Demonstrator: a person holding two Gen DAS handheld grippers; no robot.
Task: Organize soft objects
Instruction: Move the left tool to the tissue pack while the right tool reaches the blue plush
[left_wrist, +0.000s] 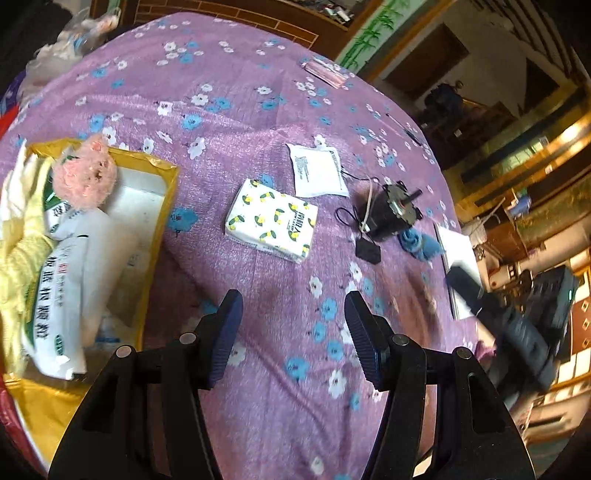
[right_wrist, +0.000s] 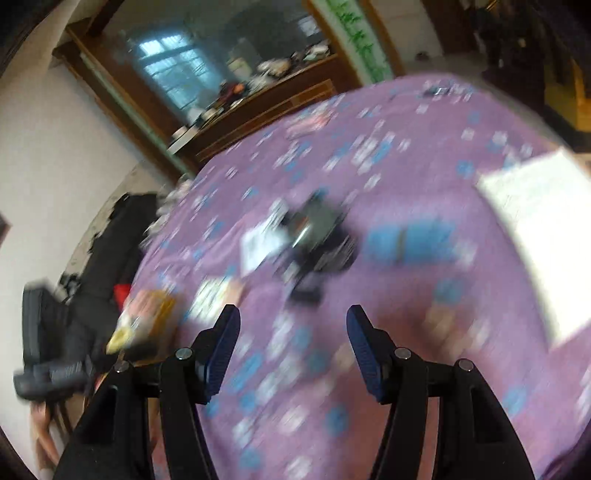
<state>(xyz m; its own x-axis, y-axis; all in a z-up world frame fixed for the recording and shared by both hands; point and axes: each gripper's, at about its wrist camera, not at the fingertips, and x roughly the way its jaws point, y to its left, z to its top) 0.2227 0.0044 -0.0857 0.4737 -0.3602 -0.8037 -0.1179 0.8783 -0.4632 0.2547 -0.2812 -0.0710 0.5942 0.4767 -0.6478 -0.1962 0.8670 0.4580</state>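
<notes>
Both grippers' jaws released and empty over bare purple tablecloth (left_wrist: 266, 295), tissue pack (left_wrist: 271, 220) beyond.

Legible text is limited. The white sachet bag (left_wrist: 59, 291) lying in the yellow box (left_wrist: 162, 206) carries a column of large dark Chinese characters along its length, with green bands; the individual characters cannot be read with certainty. The tissue pack (left_wrist: 271, 219), printed with lemons, bears a small dark brand mark of Chinese characters, too small to read. The white packet (left_wrist: 319, 171) shows a block of fine print, illegible. The right wrist view is blurred; no text can be read there.
</notes>
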